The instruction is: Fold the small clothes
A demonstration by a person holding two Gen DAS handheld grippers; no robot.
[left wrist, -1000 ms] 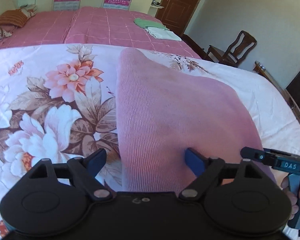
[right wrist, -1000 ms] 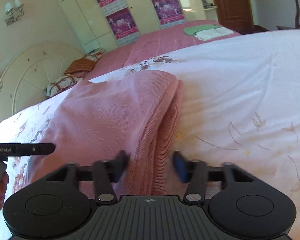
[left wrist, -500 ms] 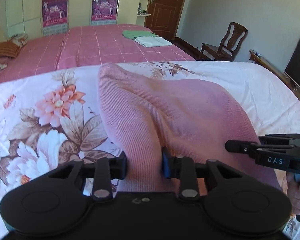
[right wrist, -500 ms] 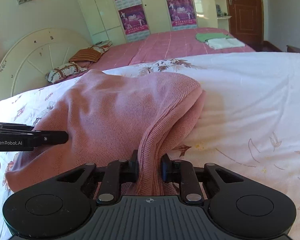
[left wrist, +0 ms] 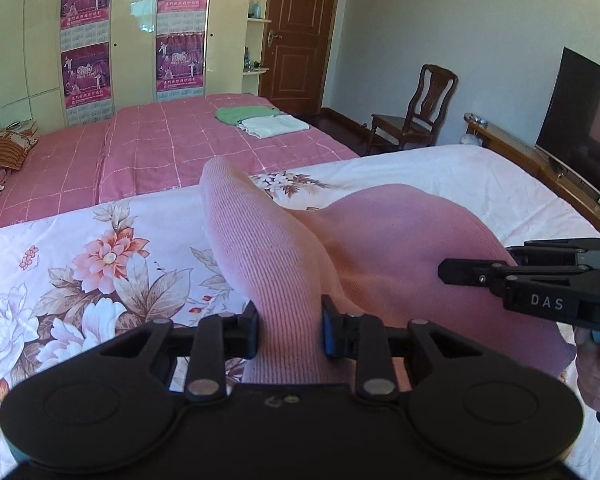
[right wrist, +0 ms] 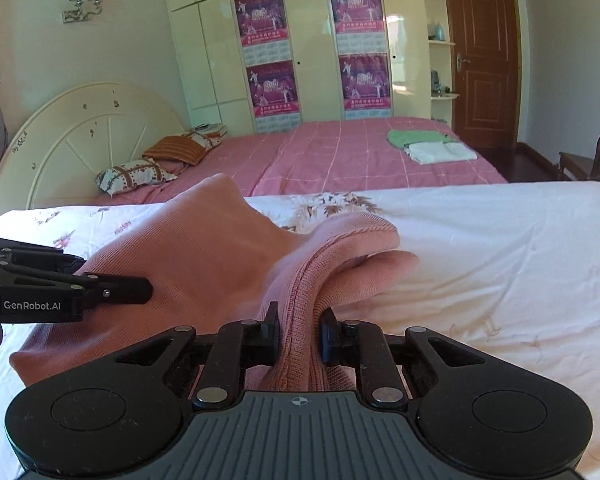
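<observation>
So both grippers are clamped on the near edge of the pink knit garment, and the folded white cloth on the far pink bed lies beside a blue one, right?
Not quite. The cloth beside the folded white cloth is green, not blue; the right wrist view shows it. The left gripper and right gripper do clamp the pink knit garment.

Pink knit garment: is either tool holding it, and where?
Both. The left tool pinches the pink knit garment at its near-left edge; the right tool clamps its near-right ribbed edge.
</observation>
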